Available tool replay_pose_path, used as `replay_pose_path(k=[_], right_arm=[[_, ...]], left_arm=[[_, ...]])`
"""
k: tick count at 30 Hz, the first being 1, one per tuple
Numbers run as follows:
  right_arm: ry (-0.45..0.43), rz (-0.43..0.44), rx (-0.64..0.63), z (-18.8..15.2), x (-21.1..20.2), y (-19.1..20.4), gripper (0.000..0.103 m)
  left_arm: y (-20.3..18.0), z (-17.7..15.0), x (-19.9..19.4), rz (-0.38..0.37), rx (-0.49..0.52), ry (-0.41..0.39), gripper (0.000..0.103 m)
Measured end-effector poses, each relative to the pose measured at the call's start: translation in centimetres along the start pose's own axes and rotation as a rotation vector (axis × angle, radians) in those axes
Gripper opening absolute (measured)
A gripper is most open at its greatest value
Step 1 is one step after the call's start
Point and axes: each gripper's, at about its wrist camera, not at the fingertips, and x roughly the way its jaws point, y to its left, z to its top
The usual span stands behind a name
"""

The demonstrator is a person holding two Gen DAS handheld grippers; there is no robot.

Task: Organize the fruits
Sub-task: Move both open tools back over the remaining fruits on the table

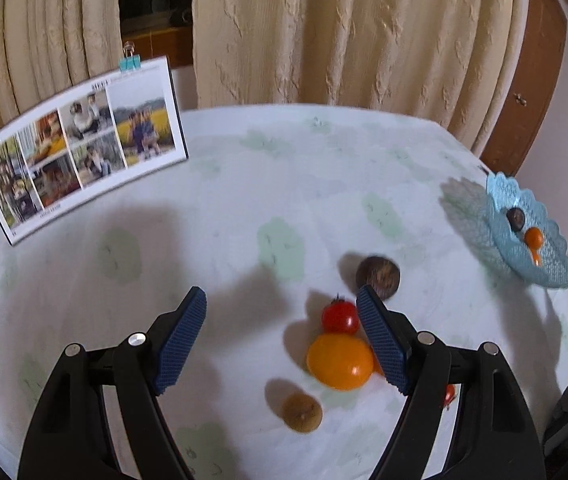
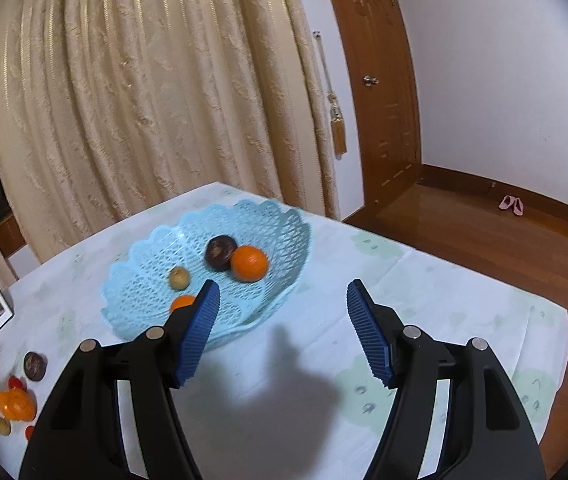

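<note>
This is a room in a home, likely a dining or living room. Heavy cream curtains (image 2: 144,100) with a tasselled tieback (image 2: 337,128) hang behind a table covered by a pale cloth with green prints (image 1: 244,200), and a sheet of family photos (image 1: 80,152) stands propped on it with clips. A panelled wooden door (image 2: 379,80), a polished wooden floor (image 2: 503,240) and a pair of pink slippers (image 2: 511,204) by the white wall add to the domestic look.
</note>
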Motion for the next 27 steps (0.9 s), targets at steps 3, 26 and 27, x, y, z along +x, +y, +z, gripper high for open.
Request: replay_pose_path(k=[3,26,27], right_arm=[[0.012,0.023,-0.027,-0.4,-0.1,1.0,0.068],[0.058,0.148,-0.064,-1.0,-1.2,4.2,0.068],[0.065,0.162,-0.066,-1.1,-1.3,4.6,0.068]], left_arm=[[-0.4,-1.0,0.3,-0.018,0.015,0.020,0.077],[2.6,-2.1,0.2,0.060,-0.013,0.025,0.084],[3.0,-2.1,0.2,0.065,-0.023,0.026,0.084]])
